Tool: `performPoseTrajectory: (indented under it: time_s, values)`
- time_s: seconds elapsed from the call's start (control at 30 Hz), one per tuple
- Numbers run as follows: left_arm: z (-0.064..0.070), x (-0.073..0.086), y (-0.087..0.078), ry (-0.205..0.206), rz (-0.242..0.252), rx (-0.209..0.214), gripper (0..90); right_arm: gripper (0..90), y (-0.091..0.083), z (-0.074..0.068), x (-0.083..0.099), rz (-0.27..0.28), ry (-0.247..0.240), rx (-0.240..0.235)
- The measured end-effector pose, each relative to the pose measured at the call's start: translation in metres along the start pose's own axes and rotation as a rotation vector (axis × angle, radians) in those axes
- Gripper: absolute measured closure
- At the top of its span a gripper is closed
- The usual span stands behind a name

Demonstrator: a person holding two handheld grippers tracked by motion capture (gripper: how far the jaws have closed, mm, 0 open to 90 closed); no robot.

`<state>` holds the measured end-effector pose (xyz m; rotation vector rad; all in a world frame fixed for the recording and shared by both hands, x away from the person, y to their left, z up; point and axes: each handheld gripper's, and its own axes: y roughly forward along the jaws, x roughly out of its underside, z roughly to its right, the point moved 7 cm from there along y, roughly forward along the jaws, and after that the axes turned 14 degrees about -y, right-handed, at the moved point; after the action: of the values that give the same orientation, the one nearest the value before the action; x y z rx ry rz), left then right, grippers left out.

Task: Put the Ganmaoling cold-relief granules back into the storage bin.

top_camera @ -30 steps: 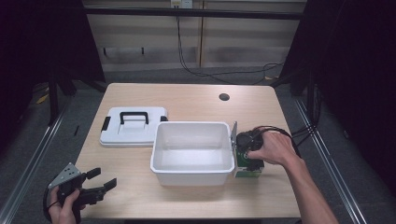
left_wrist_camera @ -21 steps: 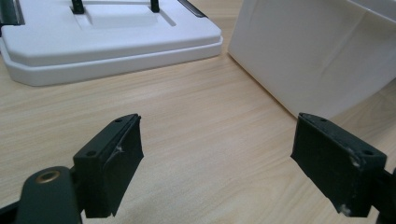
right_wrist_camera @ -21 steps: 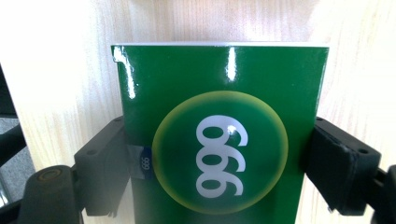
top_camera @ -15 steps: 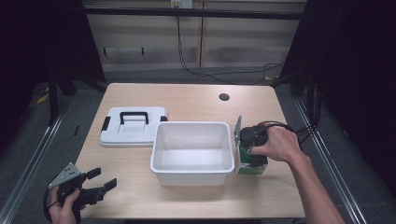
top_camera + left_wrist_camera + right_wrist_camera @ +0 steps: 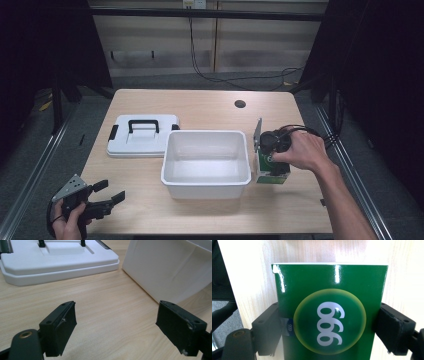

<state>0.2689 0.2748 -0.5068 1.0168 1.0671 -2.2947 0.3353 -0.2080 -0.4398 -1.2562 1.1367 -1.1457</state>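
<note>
Green box (image 5: 329, 312) is clamped upright between the right hand-held gripper (image 5: 272, 150) jaws, right of the bin (image 5: 206, 160); left hand-held gripper (image 5: 95, 200), lower left, is held wide.

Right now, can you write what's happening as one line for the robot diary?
right gripper: shut on green box, beside white tub | left gripper: open, holding nothing | white lid: flat on table

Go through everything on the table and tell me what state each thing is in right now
White bin: open, empty, upright.
Lid: off, flat on the table left of the bin, handle up.
Green box: on the table right of the bin, clamped.
Right gripper: shut on the green box.
Left gripper: open, holding nothing.
</note>
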Motion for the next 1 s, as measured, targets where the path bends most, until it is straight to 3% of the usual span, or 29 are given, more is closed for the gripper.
performPoseTrajectory:
  time_s: [0.23, 0.53, 1.0]
  values:
    - [0.000, 0.000, 0.000, -0.002, 0.004, 0.001, 15.8, 16.2, -0.010, -0.001, 0.002, -0.005, 0.012, 0.005]
    - [0.000, 0.000, 0.000, -0.003, 0.006, 0.001, 15.8, 16.2, -0.037, 0.000, 0.007, -0.016, 0.020, 0.031]
    - [0.000, 0.000, 0.000, -0.001, 0.003, 0.000, 15.8, 16.2, -0.060, -0.002, 0.009, -0.027, 0.021, 0.025]
